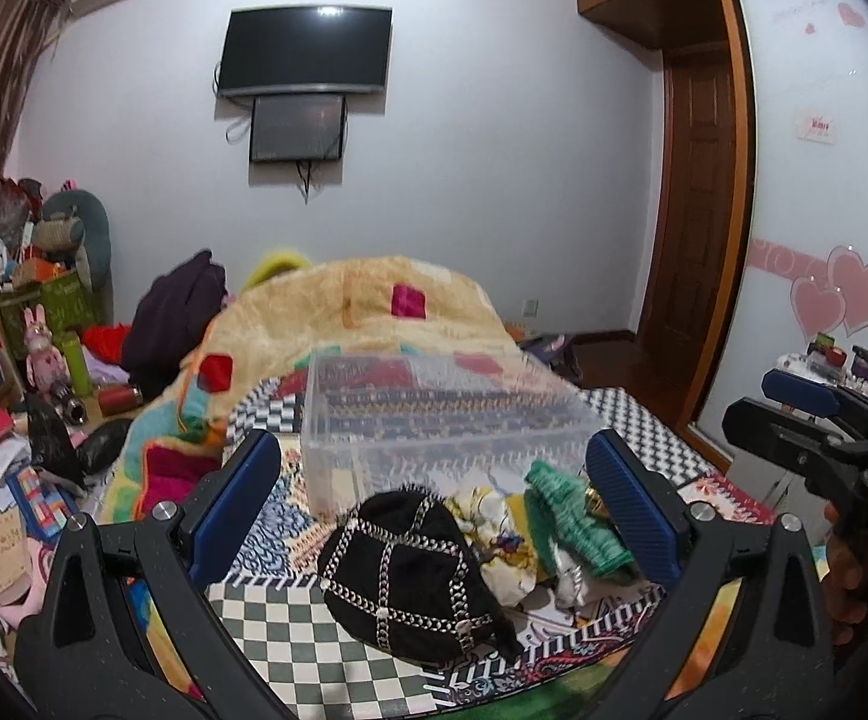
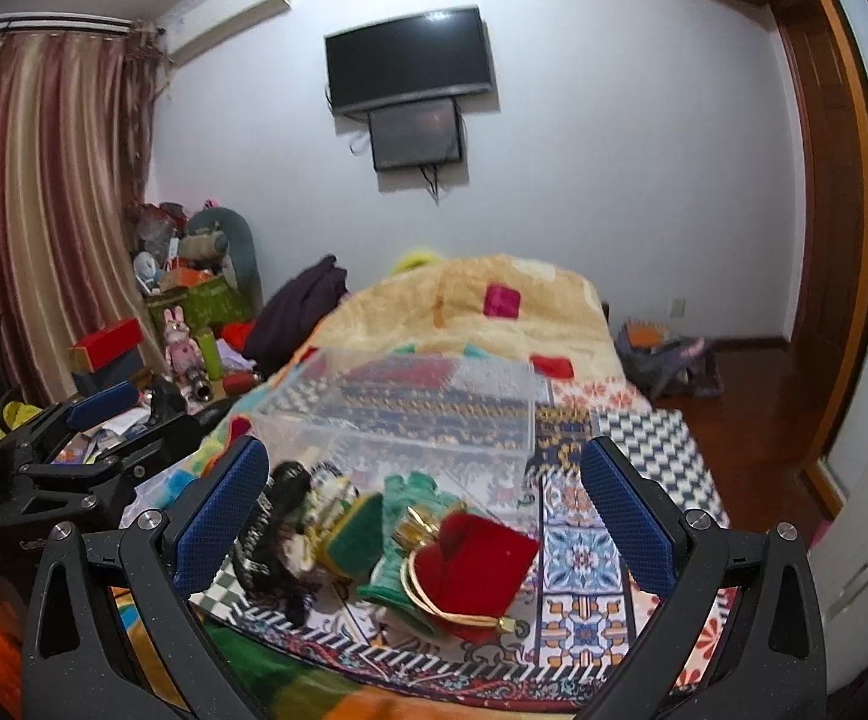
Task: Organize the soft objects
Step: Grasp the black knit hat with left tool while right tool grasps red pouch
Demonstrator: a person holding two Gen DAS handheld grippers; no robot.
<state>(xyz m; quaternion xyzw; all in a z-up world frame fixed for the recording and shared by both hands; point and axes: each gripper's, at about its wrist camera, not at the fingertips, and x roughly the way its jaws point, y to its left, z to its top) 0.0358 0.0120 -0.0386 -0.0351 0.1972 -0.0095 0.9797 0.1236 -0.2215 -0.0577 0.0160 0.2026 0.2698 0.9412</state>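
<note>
Your clear bin [image 1: 439, 420] sits on the patterned bedspread [image 1: 290, 618], just beyond the pile of soft things, and through its walls you see only the bedding pattern, so nothing shows inside it. Behind it the yellow blanket [image 1: 374, 294] is heaped across the far end of the bed. The pile lies near you: the black cap [image 1: 410, 570] with its silver chains is nearest on the left, touching a white-and-yellow floral cloth [image 1: 499, 540] to its right, and the green knit piece [image 1: 571, 516] lies right of that. From your right wrist view, a red pouch [image 2: 469, 564] with gold trim lies at the right end of the pile, resting on the green knit, with a green-and-yellow sponge-like pad [image 2: 356, 528] just left of it. Your left gripper [image 1: 434, 504] is spread wide, its blue pads [image 1: 236, 504] straddling the cap and the cloths from above without touching any of them, and it holds nothing. Your right gripper [image 2: 428, 516] is equally wide, its pads [image 2: 631, 522] framing the red pouch and the green knit, again clear of both and holding nothing. Each tool shows at the edge of the other's view, side by side over the near part of the bed. On the far left, a green box [image 1: 62, 306] is stuffed with toys and odds, too cluttered to sort out.
</note>
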